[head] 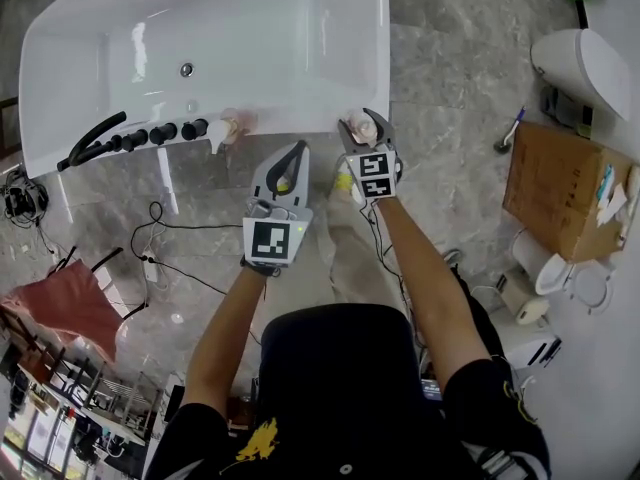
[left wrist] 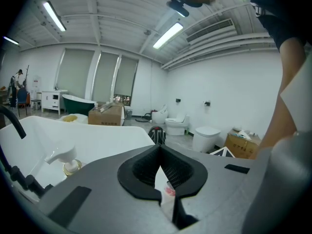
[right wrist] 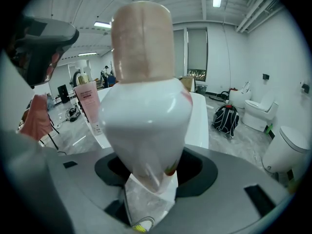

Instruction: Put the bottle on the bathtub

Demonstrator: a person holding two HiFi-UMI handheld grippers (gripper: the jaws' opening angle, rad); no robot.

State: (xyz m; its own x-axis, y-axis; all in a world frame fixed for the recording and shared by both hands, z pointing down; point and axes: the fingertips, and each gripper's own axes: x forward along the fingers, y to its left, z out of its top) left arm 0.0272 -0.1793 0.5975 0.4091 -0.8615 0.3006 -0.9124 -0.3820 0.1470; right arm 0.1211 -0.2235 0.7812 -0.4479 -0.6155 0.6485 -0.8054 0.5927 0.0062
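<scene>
Clamps a white, beige-capped bottle [right wrist: 146, 106] in the right gripper [right wrist: 146, 177], at the bathtub [head: 300, 58] rim. Just left, has the left gripper [left wrist: 159, 149] pressed together, empty. Beyond that, further left: pump dispenser [head: 222, 130] on the rim.

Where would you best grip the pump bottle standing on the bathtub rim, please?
Take the pump bottle by its body just under the collar, I would say, coming level from the floor side of the bathtub rim. The pump head is sloped with an overhanging spout, a poor hold, and the black knobs crowd its left side.
</scene>
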